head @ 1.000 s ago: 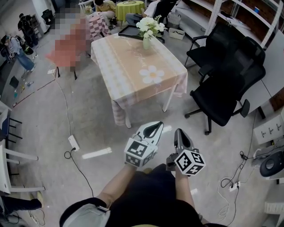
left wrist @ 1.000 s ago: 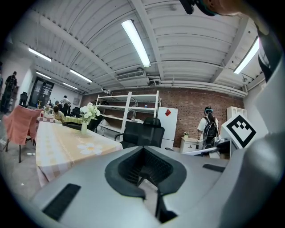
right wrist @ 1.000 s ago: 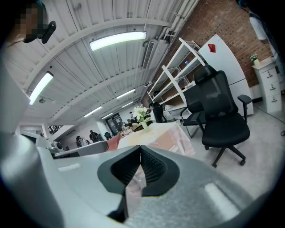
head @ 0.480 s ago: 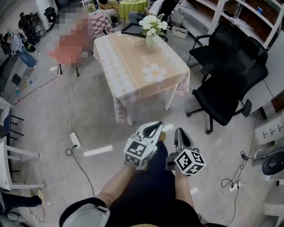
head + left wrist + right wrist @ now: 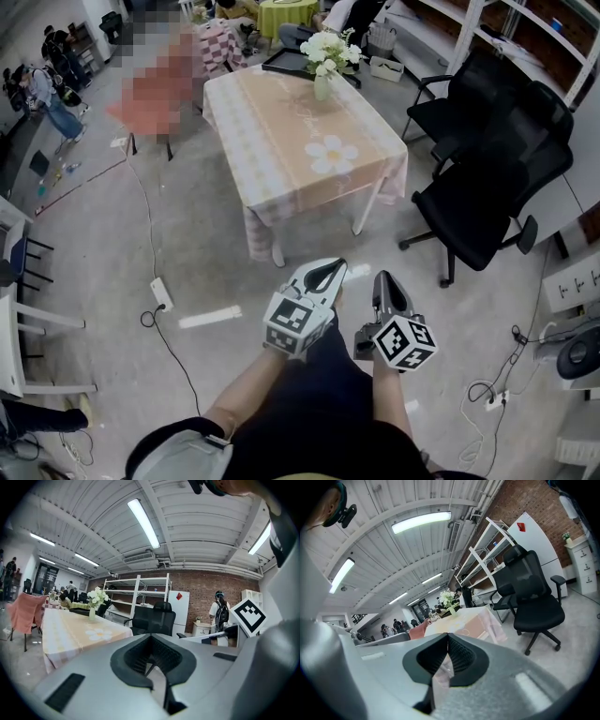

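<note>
Floor [image 5: 187, 234]: grey concrete, with a power strip [image 5: 161, 294] and cables on the left.
Bench [image 5: 281, 141]: far centre, under a pale checked cloth with a daisy print.
Office chairs [image 5: 487, 187]: black, right of the Bench.
Left tool [image 5: 328, 265]: near centre, over the Floor, jaws together, empty.
Right tool [image 5: 384, 277]: just beside it, jaws together, empty.
Vase of flowers [image 5: 324, 58]: at the Bench's far edge.

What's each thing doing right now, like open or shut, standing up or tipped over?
left gripper: shut, nothing between its jaws.
right gripper: shut, nothing between its jaws.
table: standing, covered by a cloth.
vase of flowers: upright on the table.
nearest black chair: upright, nobody in it.
</note>
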A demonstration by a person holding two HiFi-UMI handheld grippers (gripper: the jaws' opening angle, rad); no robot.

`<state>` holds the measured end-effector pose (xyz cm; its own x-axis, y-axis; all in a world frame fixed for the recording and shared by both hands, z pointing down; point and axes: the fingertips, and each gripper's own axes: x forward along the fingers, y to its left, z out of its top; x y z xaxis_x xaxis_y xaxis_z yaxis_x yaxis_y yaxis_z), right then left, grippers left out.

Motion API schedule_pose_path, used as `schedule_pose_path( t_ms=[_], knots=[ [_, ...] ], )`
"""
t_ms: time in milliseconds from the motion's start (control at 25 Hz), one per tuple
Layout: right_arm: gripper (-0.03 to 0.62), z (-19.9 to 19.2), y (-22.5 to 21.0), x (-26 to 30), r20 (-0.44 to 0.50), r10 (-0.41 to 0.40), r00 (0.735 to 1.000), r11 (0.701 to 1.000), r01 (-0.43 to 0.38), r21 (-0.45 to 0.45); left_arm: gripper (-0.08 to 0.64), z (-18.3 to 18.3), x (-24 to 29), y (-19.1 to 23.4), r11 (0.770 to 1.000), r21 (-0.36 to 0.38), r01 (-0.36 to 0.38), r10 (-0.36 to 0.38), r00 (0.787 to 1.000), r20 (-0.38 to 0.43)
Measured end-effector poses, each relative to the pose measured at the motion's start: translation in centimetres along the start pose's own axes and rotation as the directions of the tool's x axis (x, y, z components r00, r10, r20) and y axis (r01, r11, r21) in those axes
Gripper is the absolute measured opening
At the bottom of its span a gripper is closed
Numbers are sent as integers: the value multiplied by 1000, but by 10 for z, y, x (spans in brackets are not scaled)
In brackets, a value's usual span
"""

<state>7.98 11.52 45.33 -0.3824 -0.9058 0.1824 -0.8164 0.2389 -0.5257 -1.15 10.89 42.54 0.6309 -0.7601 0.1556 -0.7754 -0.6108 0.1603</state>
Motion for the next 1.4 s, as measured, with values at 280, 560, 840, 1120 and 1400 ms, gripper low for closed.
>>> schedule_pose_path(
  t_ms=[280, 560, 840, 1120, 1400],
  knots=[
    [2, 4, -7, 30, -14, 20, 1000, 1000, -20, 2, 6, 8, 17, 21, 1000, 15, -27, 27, 1000, 2],
    [2, 16, -18, 63, -26, 24, 999, 1000, -24, 2, 6, 12, 42, 41, 999, 15, -38, 38, 999, -7],
    [2, 37, -24, 108, -43, 42, 998, 999, -42, -5, 6, 26, 70, 71, 997, -3, -72, 72, 997, 0],
    [2, 53, -31, 151, -67, 51, 996, 999, -52, -2, 6, 39, 102, 99, 996, -18, -87, 87, 996, -3],
    [2, 70, -41, 193, -82, 56, 995, 998, -56, -3, 6, 51, 136, 128, 994, -30, -104, 104, 995, -5]
  ],
)
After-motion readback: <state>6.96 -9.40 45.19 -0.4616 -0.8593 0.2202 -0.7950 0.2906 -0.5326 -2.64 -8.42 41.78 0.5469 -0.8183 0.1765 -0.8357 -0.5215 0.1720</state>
